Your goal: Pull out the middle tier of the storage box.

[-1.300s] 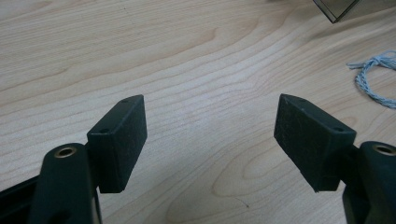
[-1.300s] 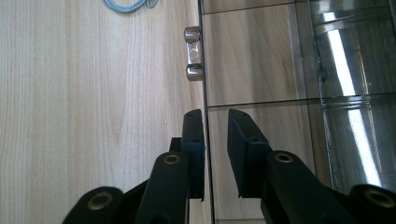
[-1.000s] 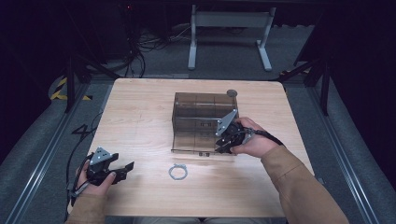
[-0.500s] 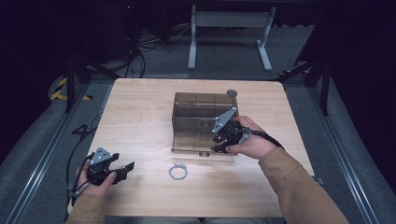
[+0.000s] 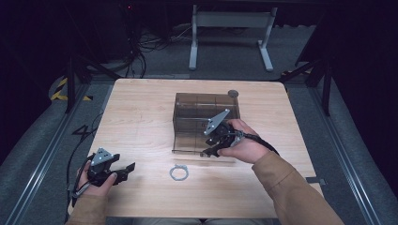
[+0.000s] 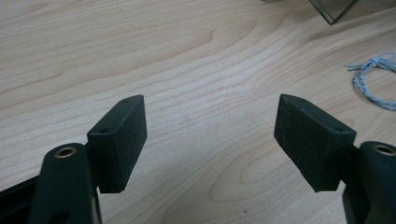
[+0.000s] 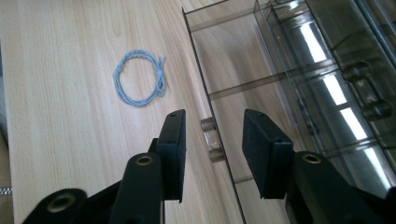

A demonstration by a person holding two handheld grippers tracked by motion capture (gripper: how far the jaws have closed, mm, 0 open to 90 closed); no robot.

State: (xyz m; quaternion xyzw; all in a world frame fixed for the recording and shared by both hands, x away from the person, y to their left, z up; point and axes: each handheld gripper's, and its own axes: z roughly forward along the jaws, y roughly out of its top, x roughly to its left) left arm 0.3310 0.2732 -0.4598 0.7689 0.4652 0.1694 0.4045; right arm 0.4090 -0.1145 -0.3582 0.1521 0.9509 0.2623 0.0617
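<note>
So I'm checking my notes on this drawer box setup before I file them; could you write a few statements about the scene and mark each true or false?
1. The string loop lies on the table, outside the smoky plastic box. True.
2. The right gripper is clamped on the string loop. False: its jaws have just been opening, and they stand either side of the drawer's small clear knob without pressing on it.
3. The left gripper is open with bare wood between its jaws. True.
4. The box drawer is pushed fully shut. False: the drawer is pulled out toward the person.
</note>
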